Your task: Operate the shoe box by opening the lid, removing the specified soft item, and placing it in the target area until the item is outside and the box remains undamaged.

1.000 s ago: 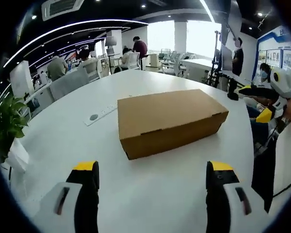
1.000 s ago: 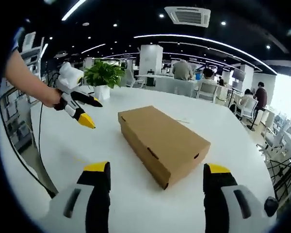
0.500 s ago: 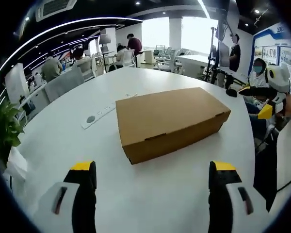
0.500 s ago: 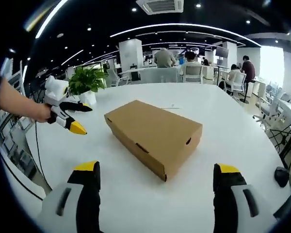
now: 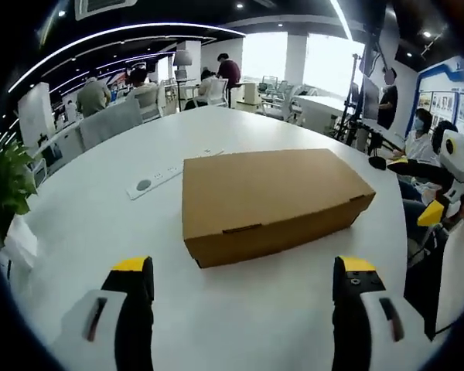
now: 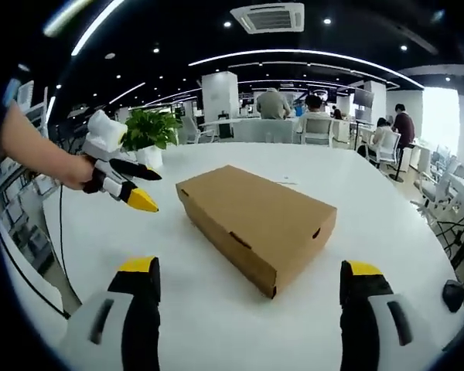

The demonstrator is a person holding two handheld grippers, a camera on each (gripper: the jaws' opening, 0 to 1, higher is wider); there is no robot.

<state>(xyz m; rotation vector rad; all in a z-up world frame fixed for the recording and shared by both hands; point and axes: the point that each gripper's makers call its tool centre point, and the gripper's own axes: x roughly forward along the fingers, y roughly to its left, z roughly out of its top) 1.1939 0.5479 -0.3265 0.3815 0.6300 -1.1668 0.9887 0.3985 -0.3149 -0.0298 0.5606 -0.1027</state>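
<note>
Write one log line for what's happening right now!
shoe box: lid shut, on table | left gripper: open | right gripper: open | neither touching box

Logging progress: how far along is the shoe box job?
Nothing done yet: the brown cardboard shoe box sits closed on the white table, lid flat. In hand: both grippers, left and right, are open and off the box, holding nothing. Left: open the lid, take out the soft item, place it.

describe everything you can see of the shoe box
The shoe box is plain brown cardboard, long and flat, with its lid shut. Small tab slots mark the front wall and one end. It lies flat on the white table, skewed to both views. Nothing touches it: the left tool and right tool are both open, short of it.
</note>
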